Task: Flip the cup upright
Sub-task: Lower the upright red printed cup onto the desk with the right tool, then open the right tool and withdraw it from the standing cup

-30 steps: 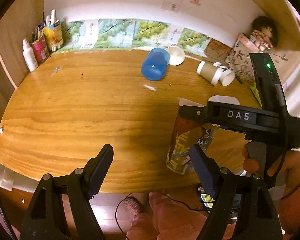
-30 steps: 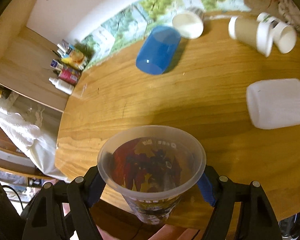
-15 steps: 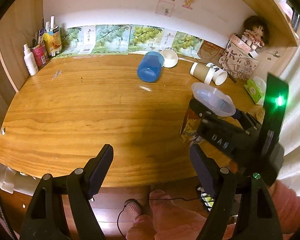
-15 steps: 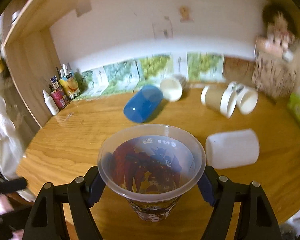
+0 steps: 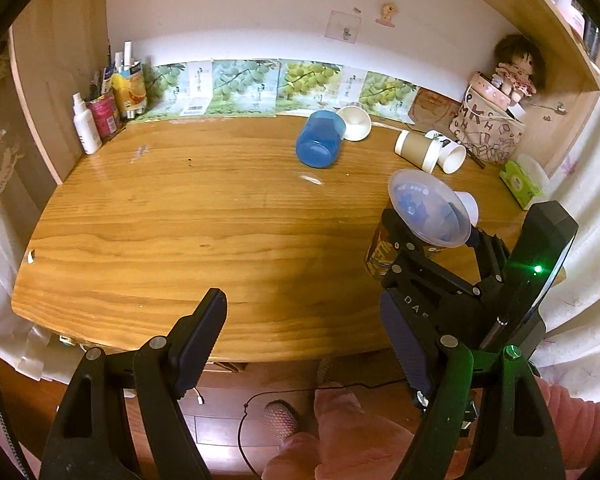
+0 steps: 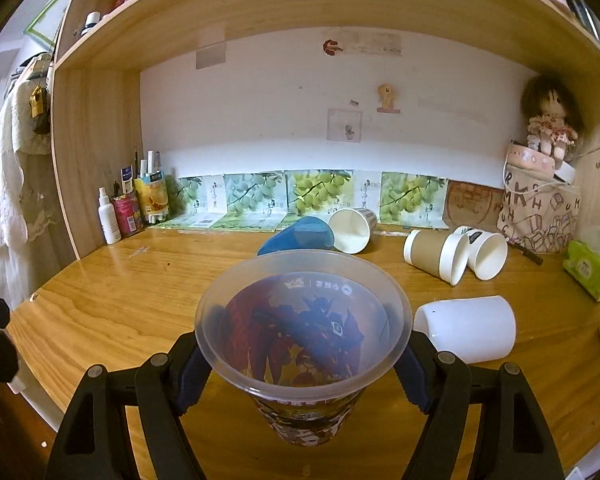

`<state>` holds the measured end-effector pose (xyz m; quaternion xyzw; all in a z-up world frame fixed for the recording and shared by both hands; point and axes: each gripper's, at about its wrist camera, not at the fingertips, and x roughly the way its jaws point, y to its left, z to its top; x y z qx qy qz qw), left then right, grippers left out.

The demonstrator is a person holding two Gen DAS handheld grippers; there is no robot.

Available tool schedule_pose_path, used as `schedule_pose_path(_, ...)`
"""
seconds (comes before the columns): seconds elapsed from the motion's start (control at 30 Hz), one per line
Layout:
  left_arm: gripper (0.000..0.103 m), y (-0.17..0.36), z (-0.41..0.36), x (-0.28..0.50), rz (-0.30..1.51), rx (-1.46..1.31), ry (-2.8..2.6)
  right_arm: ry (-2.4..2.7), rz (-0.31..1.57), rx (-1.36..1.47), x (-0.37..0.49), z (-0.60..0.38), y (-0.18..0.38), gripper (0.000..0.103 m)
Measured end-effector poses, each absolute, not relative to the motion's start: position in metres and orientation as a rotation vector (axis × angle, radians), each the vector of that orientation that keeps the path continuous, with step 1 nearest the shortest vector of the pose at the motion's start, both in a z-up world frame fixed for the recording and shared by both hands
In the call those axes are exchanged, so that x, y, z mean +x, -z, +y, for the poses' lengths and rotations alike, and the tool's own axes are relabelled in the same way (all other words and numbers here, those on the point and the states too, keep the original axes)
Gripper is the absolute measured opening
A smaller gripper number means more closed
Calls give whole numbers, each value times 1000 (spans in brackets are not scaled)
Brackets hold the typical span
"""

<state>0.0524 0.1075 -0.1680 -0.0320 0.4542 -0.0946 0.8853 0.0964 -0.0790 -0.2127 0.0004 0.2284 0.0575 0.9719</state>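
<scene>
Lettering "DAS" marks the right gripper (image 5: 432,236) in the left wrist view; its jaws clasp the printed cup (image 5: 424,220) at the worktop's (image 5: 180,220) near right, mouth up, long axis roughly vertical. The left gripper (image 5: 304,344) hangs wide open and empty off the near edge.

In the right wrist view, the right gripper (image 6: 300,376) pinches the cup (image 6: 304,336) below its rim; small print inside it is unreadable. A tote bag (image 6: 540,220) far right carries scattered letters.

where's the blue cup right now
The blue cup lies on its side near the table's back edge, beside a tipped white paper cup.
</scene>
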Motion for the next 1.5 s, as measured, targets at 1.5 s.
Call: schedule_pose_path(1.5,82,69,74,28,710,-168,147,-115,609,76,1,-151,65,103)
